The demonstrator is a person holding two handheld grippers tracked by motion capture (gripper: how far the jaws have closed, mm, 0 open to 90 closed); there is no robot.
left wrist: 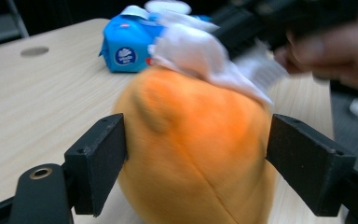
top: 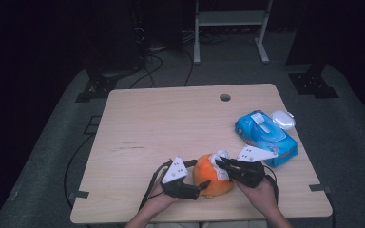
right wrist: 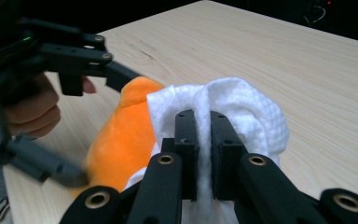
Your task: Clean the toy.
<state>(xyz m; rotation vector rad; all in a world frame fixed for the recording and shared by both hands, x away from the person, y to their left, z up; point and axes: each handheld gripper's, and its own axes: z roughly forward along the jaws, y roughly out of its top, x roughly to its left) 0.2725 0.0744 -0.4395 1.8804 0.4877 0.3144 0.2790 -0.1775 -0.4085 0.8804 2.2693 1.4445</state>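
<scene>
1. Orange plush toy (top: 210, 176) sat near the front edge of the surface (top: 171, 123), between our two hands.
2. At the left we held the left tongs (top: 200, 186) around the toy; in the left gripper view its jaws stood on either side of the plush (left wrist: 196, 144), the left pad touching or nearly touching it and the right pad just clear, so the tongs were open around it.
3. On top of the toy lay a white wipe (top: 218, 159), draped over its upper right side.
4. To the right we held the right tongs (top: 220, 164) clamped tight on that wipe (right wrist: 242, 116); the cloth bulged out above the closed jaws in the right gripper view.
5. Farther right, a blue wipe pack (top: 265, 137) lay on the surface with its white lid (top: 283, 119) flipped open, well apart from the toy.
</scene>
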